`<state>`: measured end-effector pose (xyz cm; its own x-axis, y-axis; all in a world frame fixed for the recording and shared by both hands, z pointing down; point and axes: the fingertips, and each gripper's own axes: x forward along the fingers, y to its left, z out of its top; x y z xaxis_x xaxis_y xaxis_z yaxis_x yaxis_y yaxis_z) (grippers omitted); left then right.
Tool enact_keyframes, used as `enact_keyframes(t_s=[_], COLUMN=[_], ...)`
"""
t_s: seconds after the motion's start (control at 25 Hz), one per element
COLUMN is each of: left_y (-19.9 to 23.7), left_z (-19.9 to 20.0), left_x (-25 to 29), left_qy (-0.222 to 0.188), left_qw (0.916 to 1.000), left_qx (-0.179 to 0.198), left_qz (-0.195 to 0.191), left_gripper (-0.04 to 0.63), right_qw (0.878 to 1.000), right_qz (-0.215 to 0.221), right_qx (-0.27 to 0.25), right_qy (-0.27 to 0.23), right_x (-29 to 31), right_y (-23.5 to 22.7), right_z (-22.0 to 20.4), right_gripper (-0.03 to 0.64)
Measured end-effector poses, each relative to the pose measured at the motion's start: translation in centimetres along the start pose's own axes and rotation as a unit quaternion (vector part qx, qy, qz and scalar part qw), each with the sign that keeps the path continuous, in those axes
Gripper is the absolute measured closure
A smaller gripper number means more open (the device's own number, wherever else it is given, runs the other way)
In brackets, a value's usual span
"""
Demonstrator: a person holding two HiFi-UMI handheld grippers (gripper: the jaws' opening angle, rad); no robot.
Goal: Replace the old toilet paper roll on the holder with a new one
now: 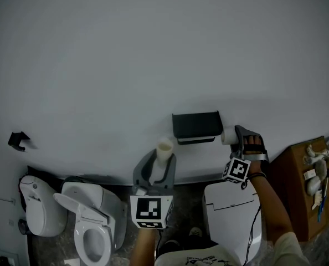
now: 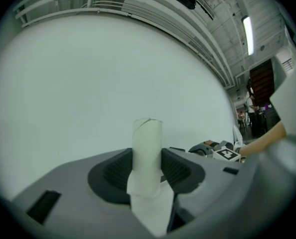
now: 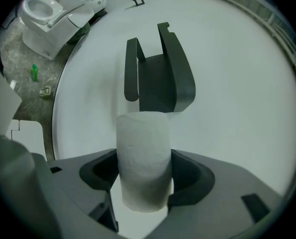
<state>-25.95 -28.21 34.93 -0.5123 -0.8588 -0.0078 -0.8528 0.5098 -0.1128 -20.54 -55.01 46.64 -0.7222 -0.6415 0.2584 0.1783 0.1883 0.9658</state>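
Judging the step in hand to be the seating of the fresh roll, we report from left to right. The left tool (image 2: 147,169) pinches the old roll (image 2: 147,141), a near-bare core with a loose tail of paper, upright between its pads and apart from the wall (image 1: 153,49). We advise parking it there, out of the way. The black holder (image 1: 196,126), fixed to the wall between the two tools, shows no roll in it. The right tool (image 3: 144,177) clamps the new roll (image 3: 143,143) across its sides, just beside the holder's right end in the head view.

To do this well, we would line the roll up with the gap between the holder's two side arms (image 3: 131,68) and enter it squarely. We would ease the pads only once the holder bears it. A hard squeeze may flatten so soft a roll.

Limits of inspection:
- The left gripper view does not show the holder.
- We find no spindle or pin in any view.
- In the head view the holder's top covers its inside.
- In the right gripper view the new roll masks the holder's lower part.
- The roll's bore is nowhere visible.
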Motion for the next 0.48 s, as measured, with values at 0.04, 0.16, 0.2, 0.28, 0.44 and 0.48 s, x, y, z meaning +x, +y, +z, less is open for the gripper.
enact_keyframes(t_s=[0.04,0.16,0.2,0.28,0.44,0.48], left_y=[0.0,0.2,0.3,0.8,1.6,1.8], left_z=[0.1,0.2,0.2,0.1,0.0,0.1], left_x=[0.0,-0.1,-0.3,-0.5,-1.2,-1.4], left_qy=[0.000,-0.001,-0.002,-0.001,0.002,0.002], left_qw=[1.0000,1.0000,0.9999,0.9999,0.9996,0.9995], left_qx=[0.000,-0.003,-0.004,-0.002,0.001,0.002], left_qz=[0.001,0.008,0.010,0.015,0.027,0.030], left_gripper=[0.413,0.411,0.413,0.411,0.411,0.413], right_qw=[1.000,1.000,1.000,1.000,1.000,1.000], right_qz=[0.000,0.006,0.007,0.005,-0.003,-0.006], right_qx=[-0.001,-0.006,-0.009,-0.013,-0.008,-0.006], right_qy=[-0.001,-0.003,-0.004,-0.006,-0.014,-0.017], right_x=[0.0,0.1,0.1,0.3,0.3,0.2], right_y=[0.1,0.7,1.0,1.4,1.7,1.6], right_z=[0.1,0.4,0.6,1.2,2.8,3.2], right_gripper=[0.305,0.305,0.305,0.305,0.305,0.305])
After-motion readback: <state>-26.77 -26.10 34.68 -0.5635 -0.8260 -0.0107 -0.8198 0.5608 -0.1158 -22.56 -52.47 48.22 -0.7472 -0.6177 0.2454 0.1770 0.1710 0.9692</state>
